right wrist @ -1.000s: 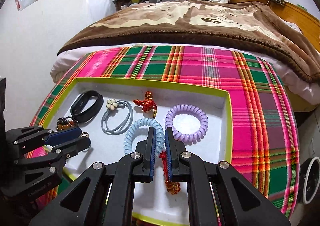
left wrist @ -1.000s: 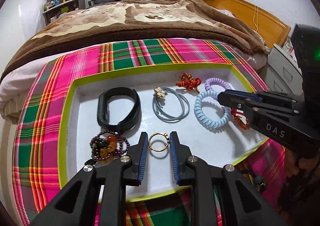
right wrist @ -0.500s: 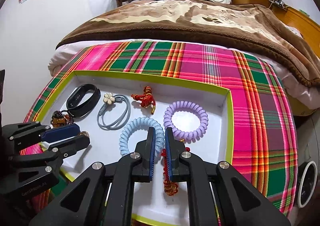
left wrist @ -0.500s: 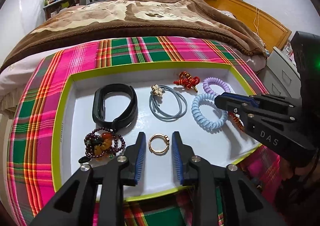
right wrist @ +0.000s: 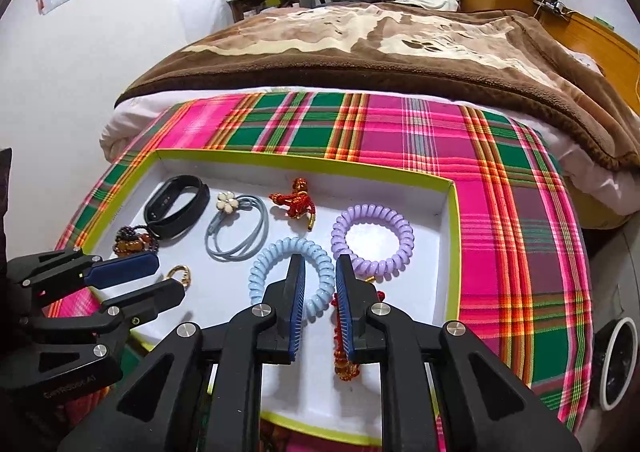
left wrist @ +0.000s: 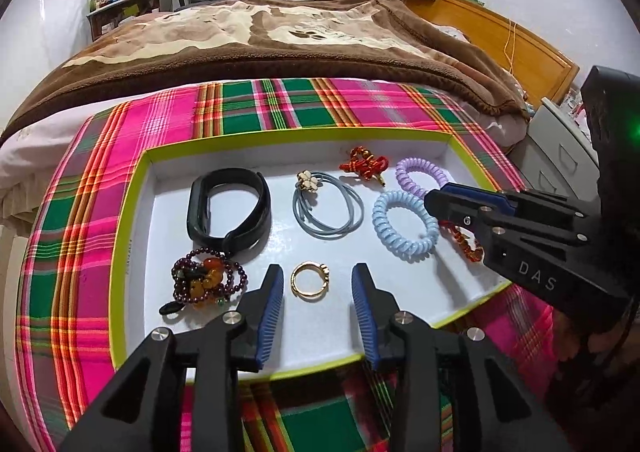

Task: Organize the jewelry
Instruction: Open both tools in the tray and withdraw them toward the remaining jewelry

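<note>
A white tray with a lime rim [left wrist: 136,212] [right wrist: 454,244] lies on the plaid cloth. On its floor a gold ring [left wrist: 309,284] [right wrist: 180,274] rests between the opening jaws of my left gripper [left wrist: 318,288] [right wrist: 170,276], and neither pad touches it. My right gripper [right wrist: 320,284] [left wrist: 440,204] is also opening, low over the tray's front right. A red beaded strand [right wrist: 344,356] [left wrist: 464,240] lies loose along its right pad. The pale blue coil tie [right wrist: 264,272] [left wrist: 404,224] sits just beyond the fingertips.
Also in the tray are a black band [left wrist: 228,208], a dark beaded bracelet [left wrist: 208,280], a grey hair tie with a flower [left wrist: 328,208], a red knot charm [left wrist: 364,164] and a purple coil tie [left wrist: 420,172]. A brown blanket covers the bed behind.
My left jaws have spread wider around the ring, which stays on the tray floor. My right jaws, shut on the red strand before, have parted and the strand lies loose.
</note>
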`<state>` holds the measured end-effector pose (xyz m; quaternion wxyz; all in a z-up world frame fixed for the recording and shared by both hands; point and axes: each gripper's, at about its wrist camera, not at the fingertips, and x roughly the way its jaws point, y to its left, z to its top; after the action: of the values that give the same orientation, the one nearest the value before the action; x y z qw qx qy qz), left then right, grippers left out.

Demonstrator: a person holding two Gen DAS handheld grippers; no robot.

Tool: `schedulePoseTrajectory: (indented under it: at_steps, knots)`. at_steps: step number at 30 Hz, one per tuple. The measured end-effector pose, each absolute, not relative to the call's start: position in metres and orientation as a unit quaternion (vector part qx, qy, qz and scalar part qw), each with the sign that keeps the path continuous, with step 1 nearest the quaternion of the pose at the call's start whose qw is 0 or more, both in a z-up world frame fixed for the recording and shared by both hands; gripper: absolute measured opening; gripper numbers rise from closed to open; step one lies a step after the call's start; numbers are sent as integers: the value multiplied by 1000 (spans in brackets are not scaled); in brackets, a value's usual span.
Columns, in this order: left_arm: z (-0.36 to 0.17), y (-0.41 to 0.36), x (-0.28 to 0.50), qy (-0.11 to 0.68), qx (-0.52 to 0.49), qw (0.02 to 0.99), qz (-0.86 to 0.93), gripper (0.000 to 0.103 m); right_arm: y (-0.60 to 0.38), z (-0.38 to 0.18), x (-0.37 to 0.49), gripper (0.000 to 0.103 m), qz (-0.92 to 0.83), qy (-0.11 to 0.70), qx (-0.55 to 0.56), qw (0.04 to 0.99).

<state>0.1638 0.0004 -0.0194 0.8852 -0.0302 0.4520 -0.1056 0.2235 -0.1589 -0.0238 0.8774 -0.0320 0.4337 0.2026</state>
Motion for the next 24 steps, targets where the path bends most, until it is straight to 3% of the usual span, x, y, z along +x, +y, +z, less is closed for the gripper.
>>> schedulePoseTrajectory:
  at_steps: [5, 18, 24]
  knots:
    - [-9, 2, 152, 442, -33, 891, -103, 39, -165, -13, 212, 31, 209, 421, -20, 882]
    - [11, 3, 99, 414, -56, 900, -127, 50, -191, 15, 155, 32, 212, 384, 15, 899]
    - [3, -9, 74, 422, -54, 893, -148, 50, -204, 15, 125, 36, 206, 377, 16, 903]
